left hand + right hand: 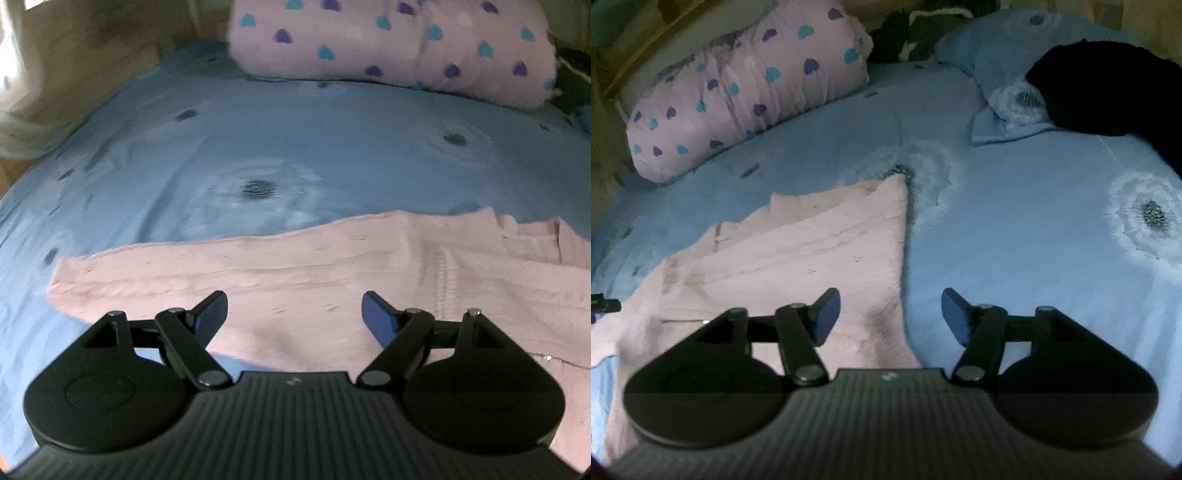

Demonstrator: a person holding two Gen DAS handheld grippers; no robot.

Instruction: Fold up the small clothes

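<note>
Flat on the blue bed sheet [258, 129] lies the pink garment [295, 273], spread out, wrinkled, one sleeve-like end reaching left in the left wrist view. Left gripper [294, 314] hovers over the garment's near part, jaws spread wide, holding nothing. Right gripper [890, 314] also released and empty, jaws apart, straddling the garment's right edge [903, 258]. Beyond, a pink pillow with blue and purple hearts [746, 92] lies at the bed's far side. Black cloth [1108, 85] sits on a blue flower-print pillow [997, 74], well apart from the garment.
</note>
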